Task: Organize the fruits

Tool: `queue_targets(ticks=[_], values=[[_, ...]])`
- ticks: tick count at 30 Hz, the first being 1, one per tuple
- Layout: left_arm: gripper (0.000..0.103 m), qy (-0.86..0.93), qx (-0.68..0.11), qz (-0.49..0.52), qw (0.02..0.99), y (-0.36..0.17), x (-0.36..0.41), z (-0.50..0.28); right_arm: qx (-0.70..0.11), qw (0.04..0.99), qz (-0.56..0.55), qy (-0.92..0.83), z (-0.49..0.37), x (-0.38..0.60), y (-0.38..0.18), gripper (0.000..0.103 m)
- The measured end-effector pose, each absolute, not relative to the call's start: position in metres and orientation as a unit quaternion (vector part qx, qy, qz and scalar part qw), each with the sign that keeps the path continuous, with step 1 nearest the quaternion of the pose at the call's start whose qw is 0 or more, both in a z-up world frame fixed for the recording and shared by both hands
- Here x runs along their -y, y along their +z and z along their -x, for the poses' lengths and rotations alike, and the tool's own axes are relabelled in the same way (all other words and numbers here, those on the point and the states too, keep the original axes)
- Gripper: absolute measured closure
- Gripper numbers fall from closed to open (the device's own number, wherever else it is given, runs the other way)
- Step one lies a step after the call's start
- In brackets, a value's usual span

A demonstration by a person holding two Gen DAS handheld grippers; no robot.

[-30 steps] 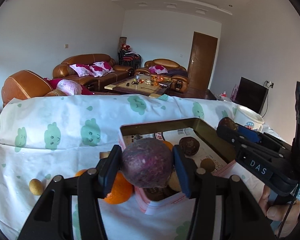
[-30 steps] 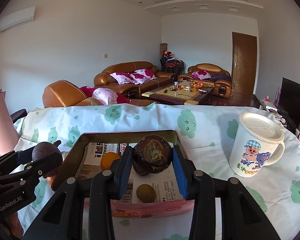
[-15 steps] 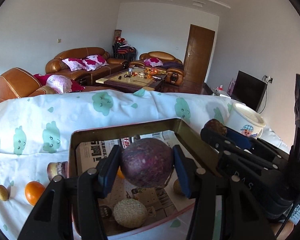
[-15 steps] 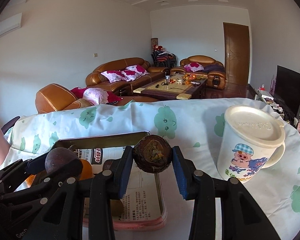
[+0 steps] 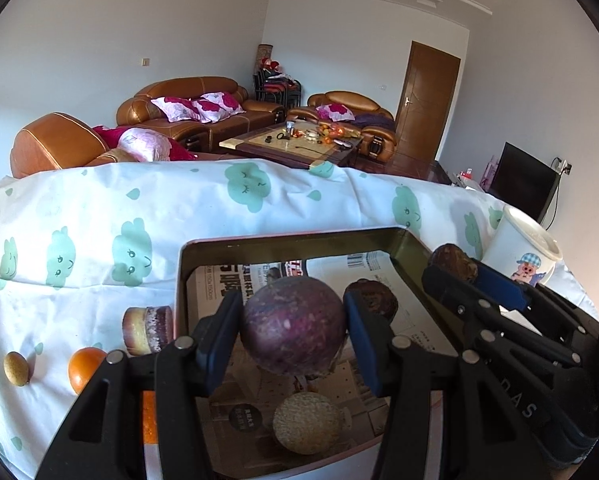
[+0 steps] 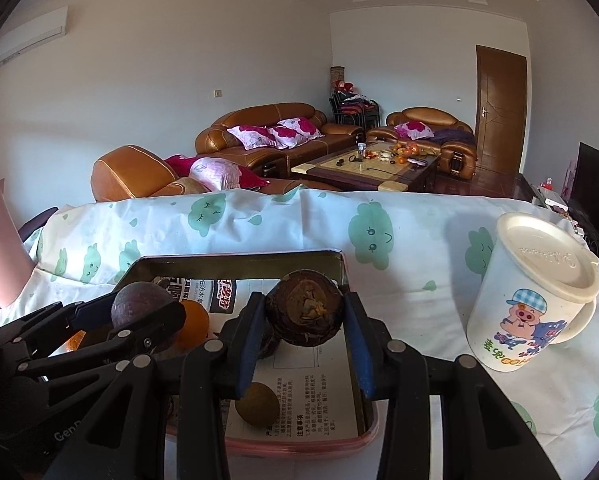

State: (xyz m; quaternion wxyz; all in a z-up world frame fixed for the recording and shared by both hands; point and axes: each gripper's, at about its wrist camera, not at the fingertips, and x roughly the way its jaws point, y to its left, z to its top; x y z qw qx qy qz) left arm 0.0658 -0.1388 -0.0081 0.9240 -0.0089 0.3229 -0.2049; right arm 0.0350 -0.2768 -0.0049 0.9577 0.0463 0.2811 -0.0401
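My left gripper (image 5: 293,336) is shut on a round purple fruit (image 5: 293,330) and holds it above the newspaper-lined metal tray (image 5: 283,238). My right gripper (image 6: 304,322) is shut on a dark brown wrinkled fruit (image 6: 304,308) above the tray's right side (image 6: 243,261). The tray holds a tan round fruit (image 5: 307,424), a dark brown fruit (image 5: 373,296), an orange (image 6: 194,326) and a small brown fruit (image 6: 257,404). Each gripper shows in the other's view, the right one (image 5: 455,264) and the left one (image 6: 139,308).
An orange (image 5: 85,368), a small tan fruit (image 5: 15,368) and a short brown-and-cream cylinder (image 5: 147,330) lie on the cloud-print cloth left of the tray. A white lidded pig mug (image 6: 533,296) stands right of the tray. Sofas and a coffee table are behind.
Both grippers have shifted sideways over the tray, still holding their fruits. The left one now hangs over the tray's middle, and the right one over its right part.
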Motion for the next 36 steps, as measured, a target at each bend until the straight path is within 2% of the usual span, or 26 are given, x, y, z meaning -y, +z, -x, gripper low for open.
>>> queue_targets(ticks=[12,14,16,18,19,21,24,31,36], values=[[0.047,-0.204,-0.304,0.006,0.931,-0.004,0.130,-0.059,-0.296,0.954,-0.054,-0.008,-0.038,0.275,-0.008,0.061],[0.042,-0.200,-0.290,0.001,0.936,-0.001,0.130,-0.055,-0.298,0.953,-0.054,-0.006,-0.038,0.275,-0.008,0.061],[0.027,-0.194,-0.278,0.006,0.941,0.003,0.126,-0.052,-0.302,0.952,-0.057,-0.006,-0.039,0.276,-0.009,0.060],[0.017,-0.185,-0.270,0.013,0.945,0.005,0.122,-0.049,-0.299,0.952,-0.061,-0.007,-0.038,0.278,-0.009,0.059],[0.013,-0.180,-0.265,0.017,0.947,0.006,0.119,-0.048,-0.297,0.953,-0.061,-0.009,-0.037,0.278,-0.008,0.058],[0.009,-0.173,-0.256,0.025,0.951,0.009,0.113,-0.044,-0.291,0.955,-0.058,-0.016,-0.035,0.278,-0.007,0.045],[0.000,-0.170,-0.243,0.040,0.954,0.013,0.104,-0.040,-0.280,0.958,-0.057,-0.023,-0.031,0.278,-0.004,0.032],[0.000,-0.174,-0.216,0.042,0.960,0.019,0.098,-0.027,-0.260,0.965,-0.015,-0.026,-0.024,0.262,0.001,0.031],[0.000,-0.160,-0.211,0.046,0.963,0.018,0.088,-0.025,-0.247,0.968,-0.001,-0.041,-0.018,0.257,0.004,0.024]])
